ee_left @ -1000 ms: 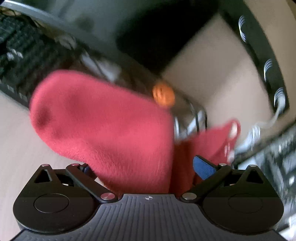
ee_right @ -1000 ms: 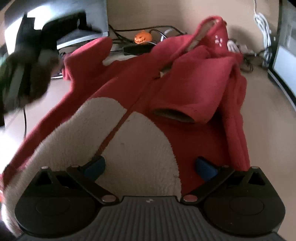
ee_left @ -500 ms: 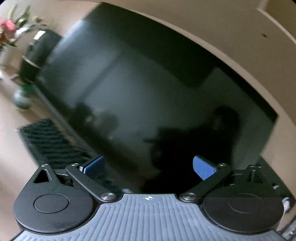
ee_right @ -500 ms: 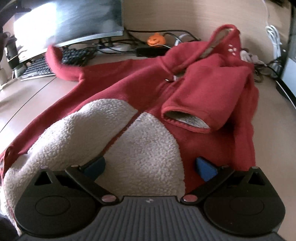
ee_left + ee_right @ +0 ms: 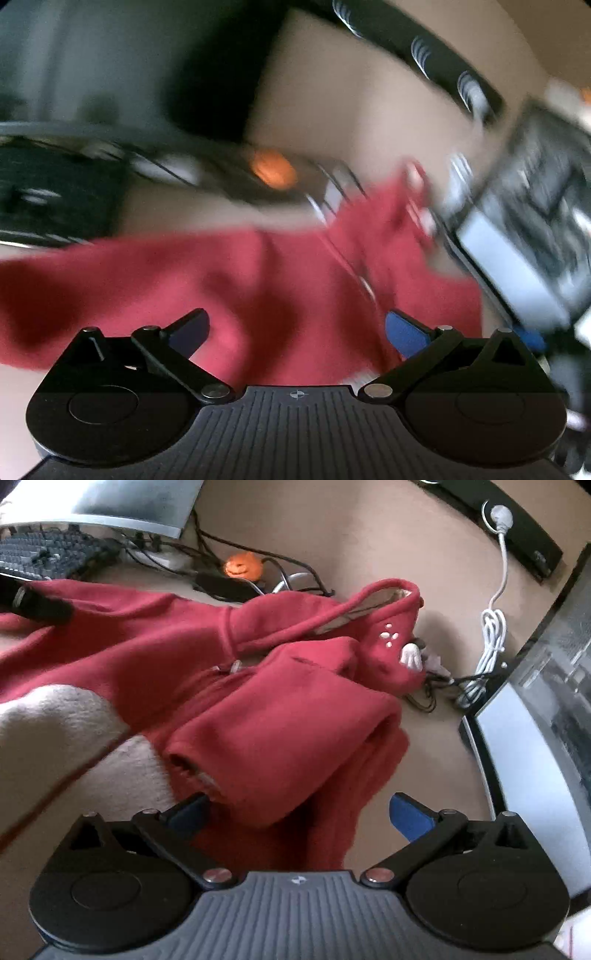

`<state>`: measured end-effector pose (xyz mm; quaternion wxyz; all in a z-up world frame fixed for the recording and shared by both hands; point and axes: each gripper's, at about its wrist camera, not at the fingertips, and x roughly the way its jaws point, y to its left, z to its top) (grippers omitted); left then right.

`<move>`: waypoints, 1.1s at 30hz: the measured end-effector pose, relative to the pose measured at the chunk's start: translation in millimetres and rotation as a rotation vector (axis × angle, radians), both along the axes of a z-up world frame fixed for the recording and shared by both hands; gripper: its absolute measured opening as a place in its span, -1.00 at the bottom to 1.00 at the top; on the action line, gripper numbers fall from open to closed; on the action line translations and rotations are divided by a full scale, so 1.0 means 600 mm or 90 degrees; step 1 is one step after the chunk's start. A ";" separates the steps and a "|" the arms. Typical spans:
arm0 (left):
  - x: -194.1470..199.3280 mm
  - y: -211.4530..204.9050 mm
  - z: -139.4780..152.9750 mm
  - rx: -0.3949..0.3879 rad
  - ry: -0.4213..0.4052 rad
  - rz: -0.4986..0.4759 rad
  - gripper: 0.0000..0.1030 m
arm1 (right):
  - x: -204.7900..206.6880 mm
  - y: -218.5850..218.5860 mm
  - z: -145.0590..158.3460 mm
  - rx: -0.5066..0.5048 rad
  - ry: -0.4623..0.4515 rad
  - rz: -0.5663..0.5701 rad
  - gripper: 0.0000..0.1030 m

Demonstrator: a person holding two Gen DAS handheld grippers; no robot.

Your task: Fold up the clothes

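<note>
Red hooded garment (image 5: 280, 716) spread on the tan desk (image 5: 369, 528), both tongs released above it.

The right gripper (image 5: 297, 814) hangs with fingers spread over the folded sleeve cuff (image 5: 192, 764) near the garment's right edge; bare desk runs between that edge and the monitor (image 5: 535, 760) on the right. The left gripper (image 5: 295, 328), in a blurred view, is spread over the red cloth (image 5: 221, 280), holding nothing. Behind the hood (image 5: 384, 627) lie an orange pumpkin figure (image 5: 243, 565), dark cables (image 5: 214, 554), a white cord (image 5: 491, 635) and a keyboard (image 5: 44, 554), crowding the far edge.
</note>
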<state>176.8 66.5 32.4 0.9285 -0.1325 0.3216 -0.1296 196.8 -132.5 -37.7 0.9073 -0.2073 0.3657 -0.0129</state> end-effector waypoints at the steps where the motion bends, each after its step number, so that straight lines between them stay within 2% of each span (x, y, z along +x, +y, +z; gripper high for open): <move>1: 0.000 -0.018 -0.010 0.012 0.008 -0.022 1.00 | 0.005 -0.013 0.012 0.007 -0.043 -0.048 1.00; 2: 0.001 -0.037 -0.020 0.024 0.016 -0.044 1.00 | 0.003 -0.038 0.033 0.025 -0.105 -0.137 1.00; 4: 0.002 -0.074 -0.039 0.047 0.033 -0.088 1.00 | -0.032 -0.115 0.079 0.126 -0.249 -0.358 1.00; 6: 0.003 -0.111 -0.059 0.071 0.049 -0.132 1.00 | -0.077 -0.179 0.101 0.186 -0.318 -0.528 1.00; 7: 0.005 -0.121 -0.065 0.077 0.052 -0.143 1.00 | -0.092 -0.197 0.102 0.189 -0.319 -0.553 1.00; 10: 0.012 -0.136 -0.074 0.082 0.054 -0.156 1.00 | -0.116 -0.209 0.087 0.171 -0.267 -0.540 1.00; 16: 0.049 -0.142 -0.080 0.101 0.049 -0.141 1.00 | -0.163 -0.251 0.045 0.234 -0.194 -0.620 1.00; 19: 0.061 -0.136 -0.100 0.123 0.055 -0.133 1.00 | -0.183 -0.272 0.034 0.221 -0.160 -0.637 1.00; 22: 0.051 -0.138 -0.114 0.157 0.033 -0.139 1.00 | -0.208 -0.287 0.037 0.194 -0.168 -0.659 1.00; 25: 0.046 -0.150 -0.113 0.187 0.025 -0.138 1.00 | -0.237 -0.275 0.065 0.148 -0.229 -0.629 1.00; 32: 0.050 -0.154 -0.111 0.202 0.028 -0.137 1.00 | -0.178 -0.169 0.098 0.174 -0.247 -0.294 1.00; 33: 0.049 -0.154 -0.112 0.205 0.027 -0.137 1.00 | -0.156 -0.165 0.092 0.208 -0.227 -0.263 1.00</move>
